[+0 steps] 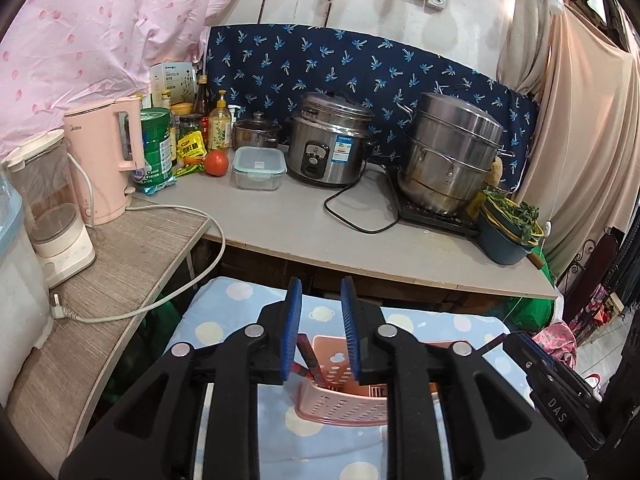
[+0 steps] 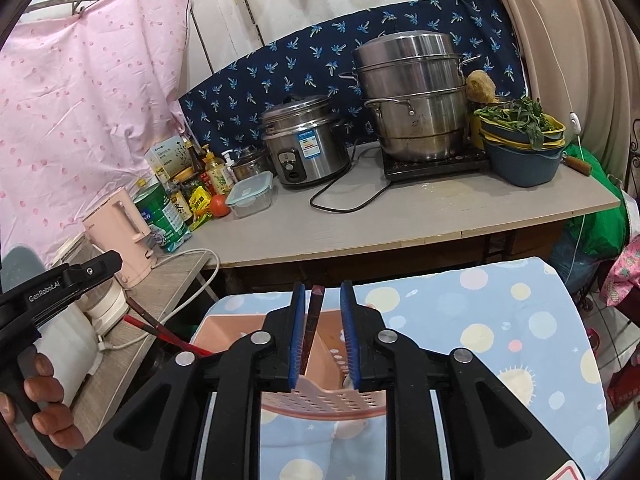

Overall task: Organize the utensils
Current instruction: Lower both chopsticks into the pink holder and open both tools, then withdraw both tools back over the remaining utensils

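The left gripper hangs over a pink perforated utensil basket with its blue pads a narrow gap apart; a dark red chopstick slants between them, its lower end down in the basket, and no pad visibly presses on it. The right gripper is parted about as much above the same basket, and a dark red chopstick stands in the gap, lying close along the left pad and clear of the right one. The basket sits just below and ahead of both tools on a light blue dotted cloth. Left of the right tool, a second pair of red chopsticks juts out beneath the left gripper's body, held by a hand.
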The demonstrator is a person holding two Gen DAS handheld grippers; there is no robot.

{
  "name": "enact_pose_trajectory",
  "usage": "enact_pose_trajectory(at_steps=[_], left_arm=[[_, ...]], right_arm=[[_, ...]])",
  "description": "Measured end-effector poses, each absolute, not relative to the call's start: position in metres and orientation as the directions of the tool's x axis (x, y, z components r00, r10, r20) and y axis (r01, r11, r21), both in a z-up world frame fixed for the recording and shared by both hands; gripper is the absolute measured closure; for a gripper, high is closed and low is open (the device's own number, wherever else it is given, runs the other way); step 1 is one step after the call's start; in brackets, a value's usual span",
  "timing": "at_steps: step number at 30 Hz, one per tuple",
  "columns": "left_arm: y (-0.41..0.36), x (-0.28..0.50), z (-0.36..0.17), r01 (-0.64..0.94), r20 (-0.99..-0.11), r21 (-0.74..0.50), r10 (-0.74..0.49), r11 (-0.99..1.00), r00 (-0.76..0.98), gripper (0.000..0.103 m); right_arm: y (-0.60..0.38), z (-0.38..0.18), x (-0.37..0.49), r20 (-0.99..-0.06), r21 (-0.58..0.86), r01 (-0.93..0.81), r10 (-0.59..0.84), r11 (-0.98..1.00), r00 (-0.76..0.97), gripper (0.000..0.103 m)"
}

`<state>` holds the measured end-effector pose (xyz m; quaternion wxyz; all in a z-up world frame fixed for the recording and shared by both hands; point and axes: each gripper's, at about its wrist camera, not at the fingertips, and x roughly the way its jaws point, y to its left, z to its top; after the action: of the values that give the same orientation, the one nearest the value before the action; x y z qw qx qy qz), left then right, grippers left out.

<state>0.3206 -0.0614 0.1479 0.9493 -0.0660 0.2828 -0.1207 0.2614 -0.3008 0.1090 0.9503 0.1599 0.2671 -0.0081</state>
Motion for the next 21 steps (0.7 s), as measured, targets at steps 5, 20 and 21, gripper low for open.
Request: enact_pose_trajectory(at_steps=[5,20,21], left_arm=[[-0.056,0.306,0.147,0.187,-0.531,-0.186,-0.259,0.965,0.807,0.077],[-0.039,0.244,0.126,0.195,-0.575,-0.156,-0.249,0.968,0.779,0.076],[-0.038,0.239,0.124,0.194,-0.579,-0.155,-0.249,0.969,0.776,0.076]], right_arm=[[-0.300,0.110,0.242,-0.515,0.308,0.100,0.077,0.946,0.854,0.082],[-0.274,0.088,0.172,-0.563,0.307,0.066,0.125,0.950,0.817,0.082],[-0.272,0.086,0.168,-0.568,0.307,0.063,0.129,0.950,0.813,0.082]])
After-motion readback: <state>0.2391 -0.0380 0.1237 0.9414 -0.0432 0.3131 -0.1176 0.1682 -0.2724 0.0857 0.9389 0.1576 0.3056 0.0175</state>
